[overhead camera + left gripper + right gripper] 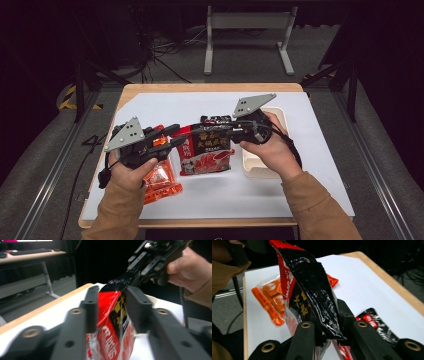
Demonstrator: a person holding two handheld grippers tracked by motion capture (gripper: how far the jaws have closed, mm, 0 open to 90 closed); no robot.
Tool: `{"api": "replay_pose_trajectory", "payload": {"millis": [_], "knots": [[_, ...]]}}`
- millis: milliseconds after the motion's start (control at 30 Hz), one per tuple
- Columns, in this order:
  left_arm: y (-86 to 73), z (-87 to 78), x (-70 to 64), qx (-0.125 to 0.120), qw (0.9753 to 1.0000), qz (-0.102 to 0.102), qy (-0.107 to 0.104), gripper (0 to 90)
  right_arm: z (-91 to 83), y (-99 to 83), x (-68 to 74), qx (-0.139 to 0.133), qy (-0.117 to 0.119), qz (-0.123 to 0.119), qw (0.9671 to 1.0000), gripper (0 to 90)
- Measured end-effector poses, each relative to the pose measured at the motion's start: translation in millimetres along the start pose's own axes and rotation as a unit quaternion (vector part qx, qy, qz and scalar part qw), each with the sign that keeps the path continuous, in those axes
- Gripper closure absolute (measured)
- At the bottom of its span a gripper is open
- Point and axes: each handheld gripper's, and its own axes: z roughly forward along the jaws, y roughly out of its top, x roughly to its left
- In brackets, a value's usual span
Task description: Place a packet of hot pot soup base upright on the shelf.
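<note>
We hold the red and black sauce packet (206, 150) in the air above the table (280, 192), slung between our two claws, its long axis running left to right across us. The left claw (176, 134) pinches its left top corner, jaws pressed on the red edge as the left gripper view (110, 307) shows; the right claw (226, 128) pinches the black top seam from the other side, its jaws closed on the film in the right gripper view (322, 315). Both claws sit about level on the same top edge, so the coming move, most likely pulling the seam apart or carrying the packet to the tray, turns on that shared line. An orange snack packet (159, 177) lies flat below the left hand, a cream tray (257, 167) under the right hand, and another small dark packet (377, 325) beside it. The table wears a white sheet over wood; the room beyond is dark, with a white table frame (247, 35) and cables on the floor.
</note>
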Motion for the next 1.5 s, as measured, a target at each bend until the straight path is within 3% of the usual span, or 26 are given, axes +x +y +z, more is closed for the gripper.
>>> {"api": "replay_pose_trajectory", "payload": {"millis": [233, 367, 600, 933, 1500], "knots": [[-1.7, -3.7, 6.9, 0.014, 0.9995, -0.026, 0.009, 43.4, -18.0, 12.5, -10.0, 0.001, -0.031, -0.012, 0.9994, 78.3], [-2.9, -2.3, 8.2, 0.027, 0.999, -0.025, 0.026, 35.9, -27.0, 16.0, -16.4, -0.006, -0.046, -0.014, 0.9988, 78.2], [-6.1, -0.6, 11.5, 0.034, 0.9979, -0.027, 0.048, 34.7, -40.9, 19.2, -31.7, 0.002, -0.073, -0.017, 0.9972, 78.2], [-12.8, 0.4, 18.4, 0.038, 0.9969, -0.032, 0.062, 30.6, -58.8, 19.4, -54.0, 0.001, -0.106, -0.012, 0.9943, 77.9], [-20.1, 2.8, 24.6, 0.053, 0.9958, -0.037, 0.064, 15.0, -79.1, 4.9, -86.8, -0.004, -0.154, 0.002, 0.9881, 77.6]]}}
